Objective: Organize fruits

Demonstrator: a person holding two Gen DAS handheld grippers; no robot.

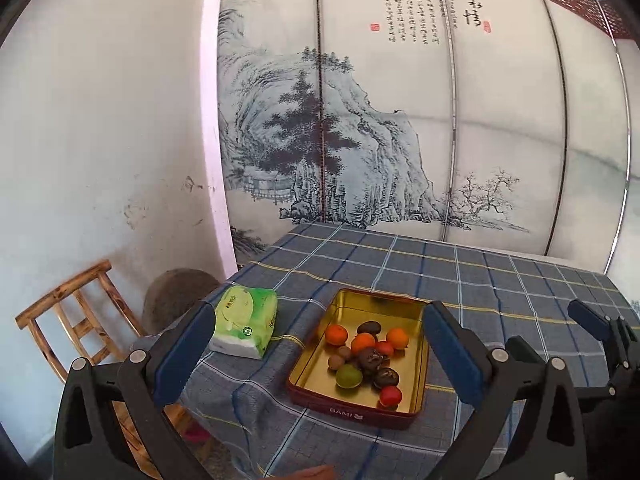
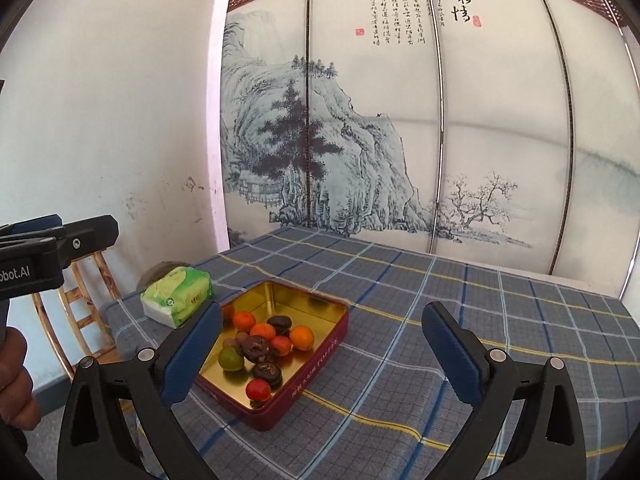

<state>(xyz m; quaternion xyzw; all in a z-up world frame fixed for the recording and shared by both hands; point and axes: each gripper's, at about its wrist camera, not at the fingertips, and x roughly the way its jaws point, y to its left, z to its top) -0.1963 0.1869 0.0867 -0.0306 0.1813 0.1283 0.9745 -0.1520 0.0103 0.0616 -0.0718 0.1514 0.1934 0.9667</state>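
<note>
A dark red tin with a gold inside [image 1: 362, 414] [image 2: 320, 344] sits on the blue plaid tablecloth. Inside lie several small fruits: orange ones [image 1: 336, 334] [image 2: 301, 337], red ones [image 1: 390, 395] [image 2: 258, 389], a green one [image 1: 349, 376] [image 2: 230, 358] and dark wrinkled ones [image 1: 385, 377] [image 2: 267, 373]. My left gripper [image 1: 316, 354] is open and empty, held back above the tin's near side. My right gripper [image 2: 322, 354] is open and empty, with the tin near its left finger. The right gripper also shows at the right edge of the left wrist view [image 1: 600, 328].
A green tissue pack [image 1: 245, 327] [image 2: 178, 295] lies left of the tin near the table's left edge. A wooden stool [image 1: 76, 320] [image 2: 80, 308] stands on the floor to the left. A painted folding screen [image 1: 400, 120] stands behind the table.
</note>
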